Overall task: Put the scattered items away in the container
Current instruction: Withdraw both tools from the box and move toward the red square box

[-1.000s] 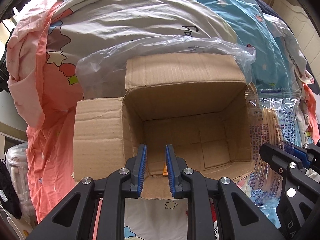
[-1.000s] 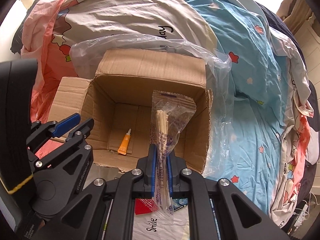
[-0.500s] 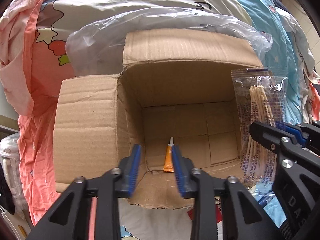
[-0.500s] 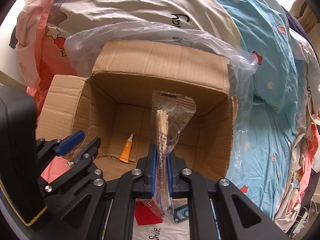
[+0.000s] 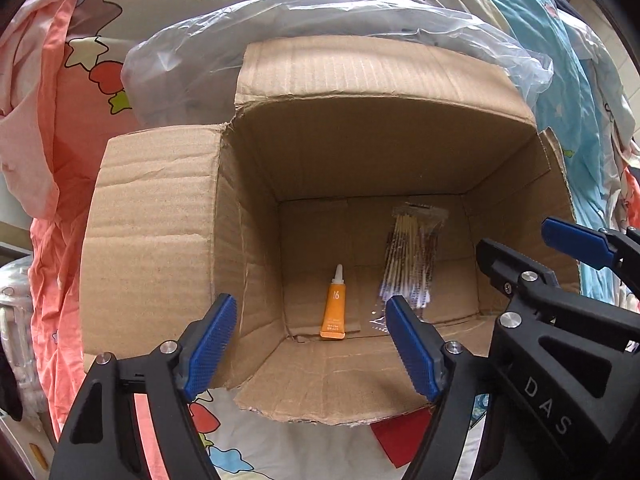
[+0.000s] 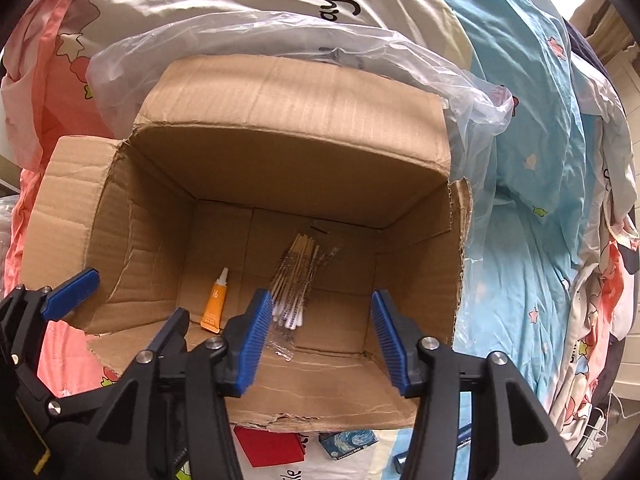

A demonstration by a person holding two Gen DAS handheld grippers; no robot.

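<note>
An open cardboard box (image 5: 160,240) (image 6: 304,116) sits on the bed. On its floor lie an orange tube (image 5: 334,307) (image 6: 214,301) and a clear packet of cotton swabs (image 5: 412,256) (image 6: 296,276). My left gripper (image 5: 312,344) is open and empty above the box's near flap. My right gripper (image 6: 320,340) is open and empty, just above the swab packet's near end. Each gripper shows at the edge of the other's view.
A clear plastic bag (image 5: 360,20) (image 6: 280,44) lies behind the box. Rumpled star-print bedding (image 6: 520,140) surrounds it. A red card (image 6: 272,446) and a small blue printed box (image 6: 348,442) lie on the bed in front of the box's near flap.
My right gripper opened and the swab packet dropped into the box. My left gripper opened wide too. Both moved closer over the box.
</note>
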